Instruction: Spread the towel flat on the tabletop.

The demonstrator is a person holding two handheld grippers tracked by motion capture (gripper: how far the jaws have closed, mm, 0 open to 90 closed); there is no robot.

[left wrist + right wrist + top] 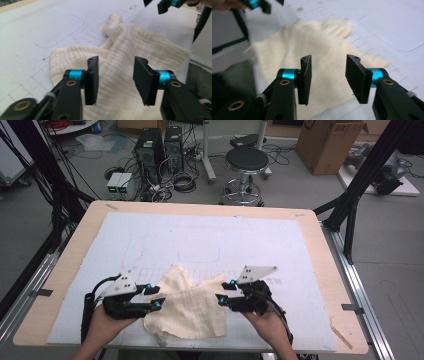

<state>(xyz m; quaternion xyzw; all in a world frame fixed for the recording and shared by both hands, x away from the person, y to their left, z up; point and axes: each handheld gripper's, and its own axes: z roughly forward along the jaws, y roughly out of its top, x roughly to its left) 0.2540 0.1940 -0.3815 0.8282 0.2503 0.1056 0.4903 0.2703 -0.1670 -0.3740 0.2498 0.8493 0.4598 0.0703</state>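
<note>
A cream waffle-weave cloth lies crumpled on the white gridded mat near the table's front edge. My left gripper sits at the cloth's left side, jaws open, pointing right over the fabric. My right gripper is at the cloth's right side, also open, pointing left. In the left gripper view the cloth spreads beyond my open left gripper, nothing held between the jaws. The right gripper view shows the cloth, blurred, past my open right gripper.
The mat covers most of a wooden table. Behind the table are a black stool, computer towers, cables and a cardboard box. Black frame legs stand at the right.
</note>
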